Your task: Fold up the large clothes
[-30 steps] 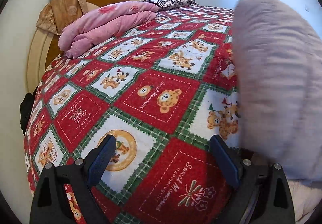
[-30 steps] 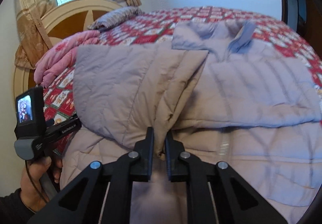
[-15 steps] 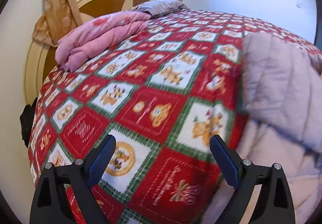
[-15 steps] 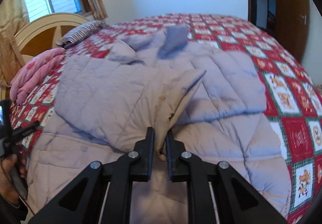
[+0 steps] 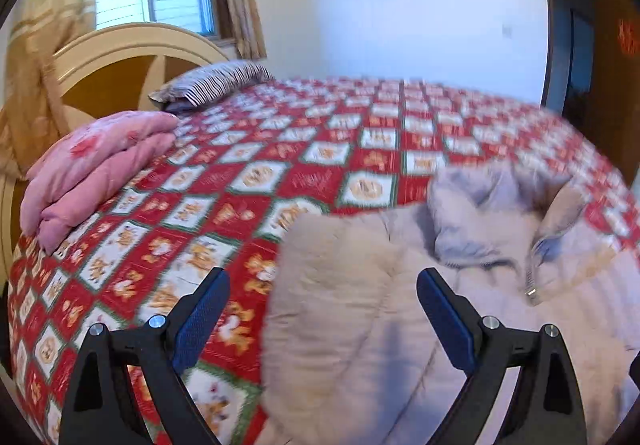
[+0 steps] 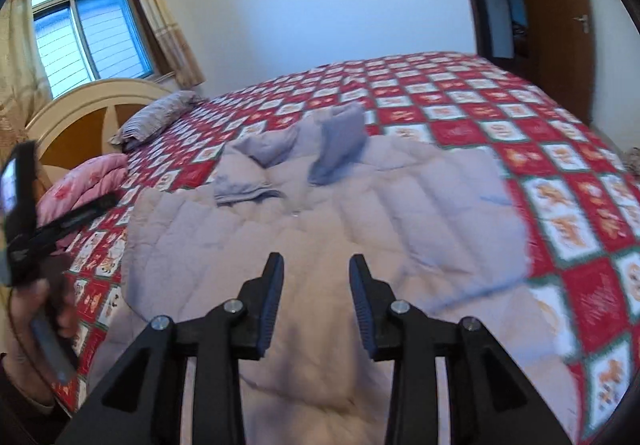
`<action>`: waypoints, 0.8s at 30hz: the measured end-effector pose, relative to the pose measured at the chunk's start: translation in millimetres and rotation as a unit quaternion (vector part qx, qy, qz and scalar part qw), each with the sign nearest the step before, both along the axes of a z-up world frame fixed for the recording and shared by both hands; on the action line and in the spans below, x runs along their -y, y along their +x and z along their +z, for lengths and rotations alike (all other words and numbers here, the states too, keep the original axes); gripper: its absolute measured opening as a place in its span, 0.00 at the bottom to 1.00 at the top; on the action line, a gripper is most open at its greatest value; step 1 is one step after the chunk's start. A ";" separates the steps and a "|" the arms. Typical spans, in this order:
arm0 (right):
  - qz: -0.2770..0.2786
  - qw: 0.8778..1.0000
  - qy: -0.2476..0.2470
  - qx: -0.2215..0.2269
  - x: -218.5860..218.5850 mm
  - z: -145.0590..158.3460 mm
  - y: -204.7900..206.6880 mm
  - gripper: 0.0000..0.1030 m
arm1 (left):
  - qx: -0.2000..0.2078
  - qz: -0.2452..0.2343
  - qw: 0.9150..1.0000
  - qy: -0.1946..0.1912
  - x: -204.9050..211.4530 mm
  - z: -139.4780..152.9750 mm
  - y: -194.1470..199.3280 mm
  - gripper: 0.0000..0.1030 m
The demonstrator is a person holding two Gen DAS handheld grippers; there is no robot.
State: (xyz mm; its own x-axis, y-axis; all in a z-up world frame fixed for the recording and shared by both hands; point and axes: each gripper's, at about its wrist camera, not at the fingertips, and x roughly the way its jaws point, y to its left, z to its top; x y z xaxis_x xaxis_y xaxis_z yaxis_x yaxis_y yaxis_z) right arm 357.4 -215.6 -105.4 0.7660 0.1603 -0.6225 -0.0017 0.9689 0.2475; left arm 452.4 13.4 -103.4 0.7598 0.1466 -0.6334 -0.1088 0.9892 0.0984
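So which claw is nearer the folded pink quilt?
Left. The left claw hangs open over the bedspread on the pink quilt side; the right claw hangs over the jacket.

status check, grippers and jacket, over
Left gripper open, empty. Right gripper open, empty. Quilted jacket flat on bedspread. Nothing in the way.

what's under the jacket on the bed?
The quilted jacket lies straight on the red teddy-bear bedspread, which shows around its edges. Whatever is beneath its middle is covered. Neither open gripper touches it.

Jacket (image 6: 340,213) on bedspread (image 6: 560,173)
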 end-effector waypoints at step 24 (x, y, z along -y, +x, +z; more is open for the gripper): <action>0.011 0.996 -0.042 -0.072 -10.4 -78.9 37.5 0.34 | -0.089 0.021 0.995 -0.025 -2.4 -97.7 35.6 0.99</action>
State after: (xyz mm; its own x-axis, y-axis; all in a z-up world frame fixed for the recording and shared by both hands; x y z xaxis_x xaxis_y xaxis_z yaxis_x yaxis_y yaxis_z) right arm 394.9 -205.2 -184.3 0.6640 0.1182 -0.7383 0.0070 0.9864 0.1642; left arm 488.0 15.8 -201.2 0.6287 0.1410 -0.7647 -0.1362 0.9882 0.0703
